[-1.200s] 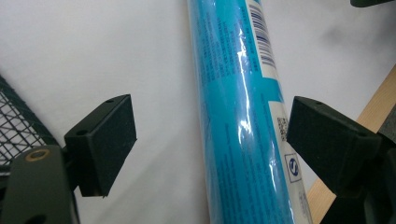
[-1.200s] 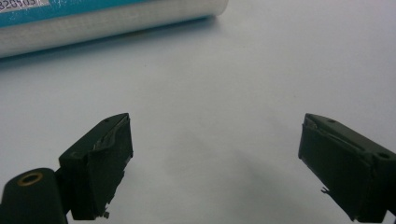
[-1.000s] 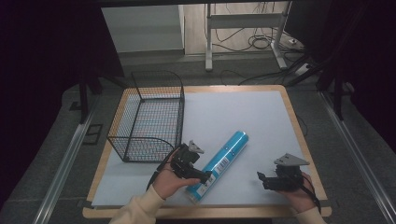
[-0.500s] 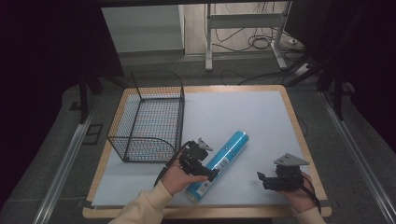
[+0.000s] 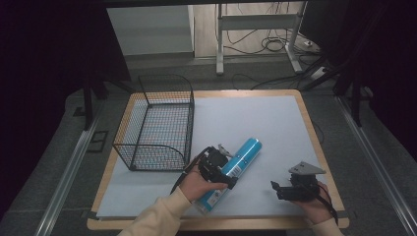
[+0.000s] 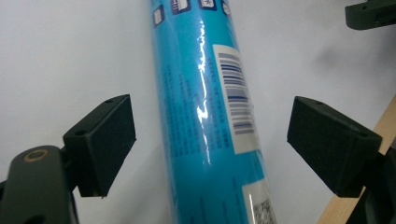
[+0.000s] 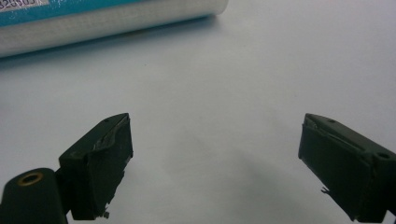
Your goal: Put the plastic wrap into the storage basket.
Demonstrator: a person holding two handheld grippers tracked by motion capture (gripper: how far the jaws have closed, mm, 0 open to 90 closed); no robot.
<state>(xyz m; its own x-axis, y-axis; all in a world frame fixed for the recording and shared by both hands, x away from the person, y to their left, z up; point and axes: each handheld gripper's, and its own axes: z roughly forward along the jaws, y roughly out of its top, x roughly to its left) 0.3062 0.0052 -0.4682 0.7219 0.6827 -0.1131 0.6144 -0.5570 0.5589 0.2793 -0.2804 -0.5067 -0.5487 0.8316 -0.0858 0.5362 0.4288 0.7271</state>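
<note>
A: In the high view, what lies around the blue tube (image 5: 231, 169)?

B: It lies slantwise at lower centre of the frame on the white sheet (image 5: 255, 123) that covers the wooden table (image 5: 310, 123). A black wire basket (image 5: 156, 123) stands at the left of centre, just beside the tube's left. The left gripper (image 5: 219, 169) sits over the tube's lower half, and the hand (image 5: 194, 184) holding it covers part of the tube's near end. The right gripper (image 5: 282, 189) is at lower right, well apart from the tube, with bare sheet between them.

A: And the left gripper view?

B: The tube (image 6: 210, 112) runs from top to bottom through the middle of the frame, barcode facing up. The left gripper (image 6: 210, 144) is spread wide, one pad on either side, neither touching it. The table's wooden edge (image 6: 373, 140) shows at lower right, the other gripper's tip (image 6: 371, 13) at upper right.

A: The right gripper view?

B: The right gripper (image 7: 215, 163) gapes wide over bare sheet (image 7: 233, 93) and holds nothing. The tube's silver end (image 7: 116, 21) lies across the upper left.
</note>
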